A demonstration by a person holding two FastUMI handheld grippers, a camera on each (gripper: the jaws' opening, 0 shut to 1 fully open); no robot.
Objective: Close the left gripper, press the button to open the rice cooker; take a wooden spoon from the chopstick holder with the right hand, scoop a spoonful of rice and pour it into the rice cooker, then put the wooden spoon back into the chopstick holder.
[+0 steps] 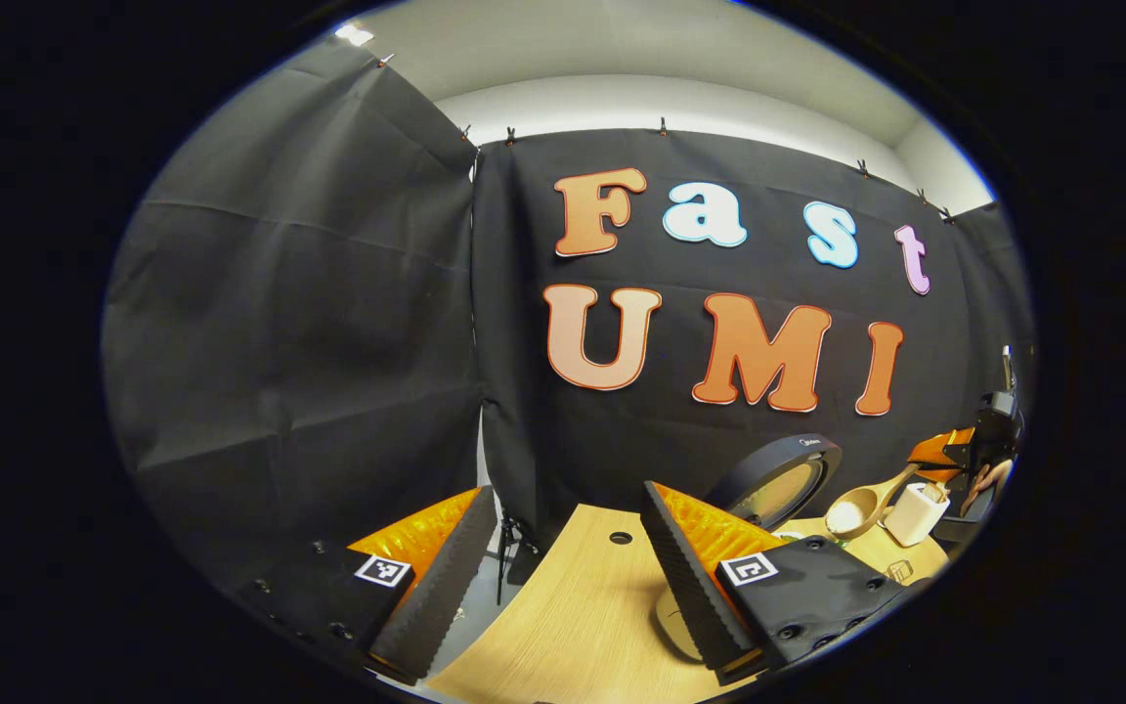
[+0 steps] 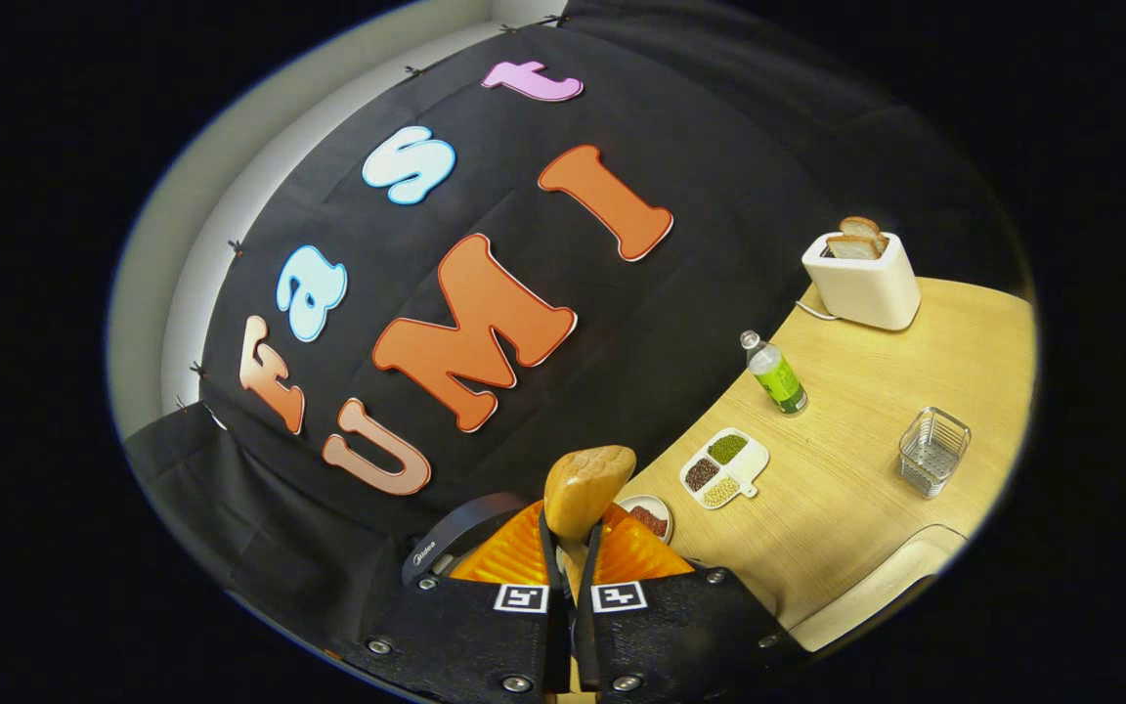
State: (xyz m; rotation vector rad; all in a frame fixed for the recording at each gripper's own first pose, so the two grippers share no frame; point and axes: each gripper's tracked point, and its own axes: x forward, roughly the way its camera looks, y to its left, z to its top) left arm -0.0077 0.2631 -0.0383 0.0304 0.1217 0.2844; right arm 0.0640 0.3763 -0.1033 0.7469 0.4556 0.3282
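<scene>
Left gripper view: the left gripper (image 1: 563, 577) hangs spread and empty over the light wooden desk (image 1: 573, 616); far right, the black rice cooker (image 1: 773, 484) stands lid-up, the rice-laden wooden spoon (image 1: 861, 508) just beside it.

Right gripper view: the right gripper (image 2: 571, 548) pinches the spoon's handle, bowl pointing away.

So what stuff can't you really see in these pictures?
- Inside of the rice cooker: left gripper view, hidden by the left gripper finger.
- Wooden spoon handle: right gripper view, hidden between the right gripper fingers.
- Grains in the divided dish: right gripper view, too small to name.
</scene>
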